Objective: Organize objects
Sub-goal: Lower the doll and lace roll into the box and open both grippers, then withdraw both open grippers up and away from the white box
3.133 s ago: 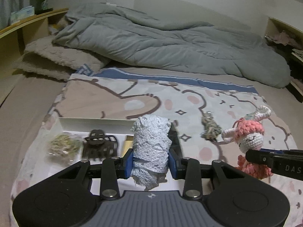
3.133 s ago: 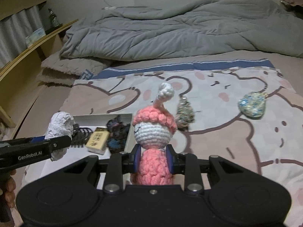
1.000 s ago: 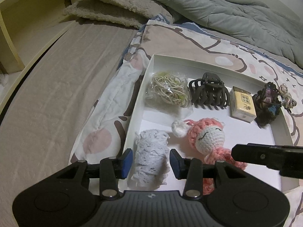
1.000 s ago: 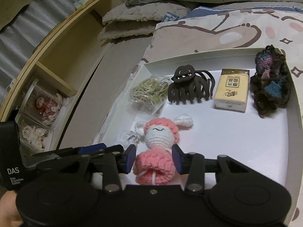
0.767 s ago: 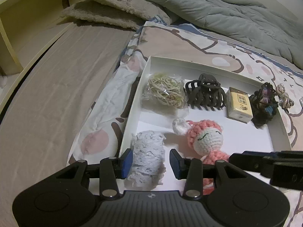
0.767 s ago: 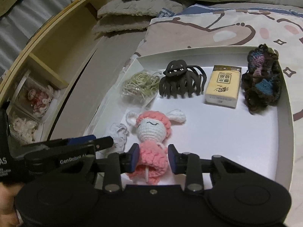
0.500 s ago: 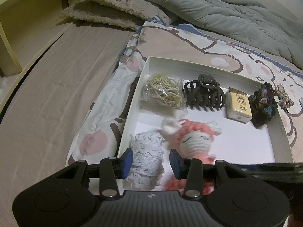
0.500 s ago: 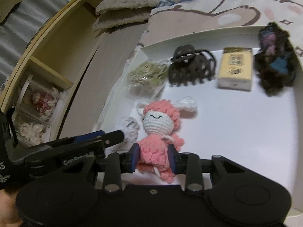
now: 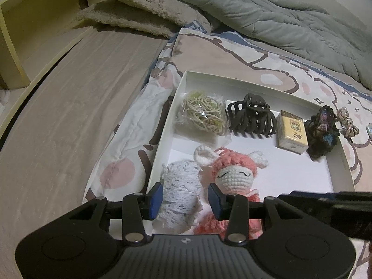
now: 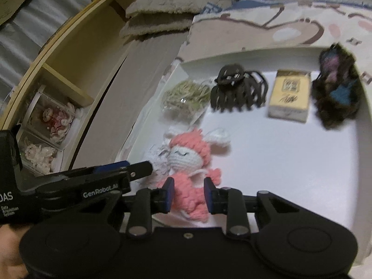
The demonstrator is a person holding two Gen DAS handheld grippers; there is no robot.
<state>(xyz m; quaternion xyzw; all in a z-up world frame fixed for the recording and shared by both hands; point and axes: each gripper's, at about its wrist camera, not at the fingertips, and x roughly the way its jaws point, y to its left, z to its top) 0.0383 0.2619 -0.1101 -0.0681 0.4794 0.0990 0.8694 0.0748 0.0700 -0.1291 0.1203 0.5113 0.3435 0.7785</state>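
Left wrist view: the left tool reaches into the near left corner of a white tray that lies on a cartoon-print sheet on the bed. Its blue pads sit either side of a roll of white lace; the left pad touches the lace, while a thin gap shows at the right pad, so the tool is narrow around the roll and whether it grips I cannot tell for sure. The lace rests on the tray floor against the left wall. Just right of the lace lies a pink crochet doll, head toward the far wall. Along the tray's far wall, left to right, sit a bag of rubber bands, a dark hair claw, a small yellow box and a dark crochet piece. Outside the tray's right corner lies a beaded charm. Beyond the tray are a grey duvet and a fuzzy pillow. The right tool's finger crosses the lower right edge.

Right wrist view (blurred): the right tool has just been closing, and its pads now press the doll's pink body from both sides. The doll lies in the tray's near left part, touching the lace. The left tool enters from the left, pointing at the lace. Left of the tray stands a wooden shelf.
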